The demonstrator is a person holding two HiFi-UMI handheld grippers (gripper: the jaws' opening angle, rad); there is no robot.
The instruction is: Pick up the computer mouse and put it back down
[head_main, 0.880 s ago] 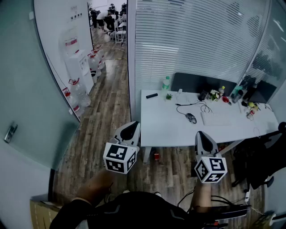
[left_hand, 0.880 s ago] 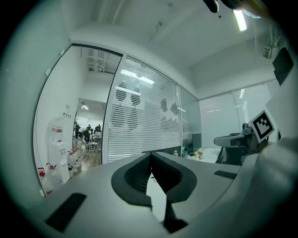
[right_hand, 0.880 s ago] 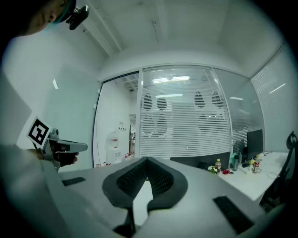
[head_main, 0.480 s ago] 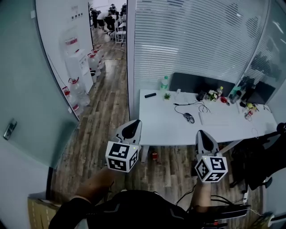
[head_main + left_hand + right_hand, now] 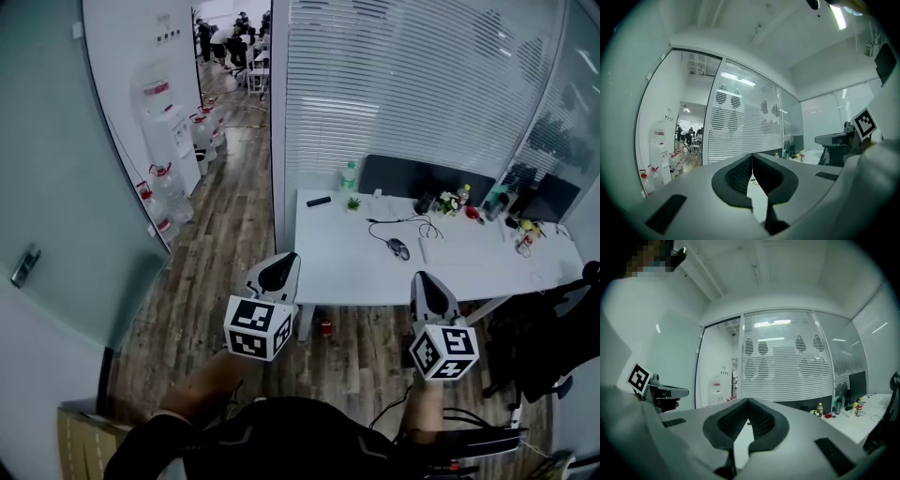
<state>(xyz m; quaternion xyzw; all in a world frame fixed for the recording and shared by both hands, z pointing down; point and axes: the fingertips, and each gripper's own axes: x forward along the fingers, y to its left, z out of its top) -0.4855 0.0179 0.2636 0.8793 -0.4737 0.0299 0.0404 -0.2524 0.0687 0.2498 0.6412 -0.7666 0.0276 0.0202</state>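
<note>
A dark computer mouse (image 5: 399,248) with a black cable lies on the white desk (image 5: 347,267), left of a white keyboard (image 5: 452,251). Both grippers hang in the air well short of the desk. My left gripper (image 5: 277,270) is shut and holds nothing; it sits off the desk's near left corner. My right gripper (image 5: 424,287) is shut and empty too, above the desk's near edge. In the left gripper view the jaws (image 5: 752,161) meet at the tips, pointing level at the blinds. The right gripper view shows its jaws (image 5: 748,404) closed the same way.
Along the desk's far edge stand a green bottle (image 5: 349,174), a small plant (image 5: 353,202), a black remote (image 5: 319,201) and several small items (image 5: 450,199). A black chair (image 5: 548,333) is at the right. Water jugs (image 5: 169,192) line the wooden floor at the left.
The view has shifted slightly; both grippers stay shut and hold about the same place in front of me. The mouse has not moved.
</note>
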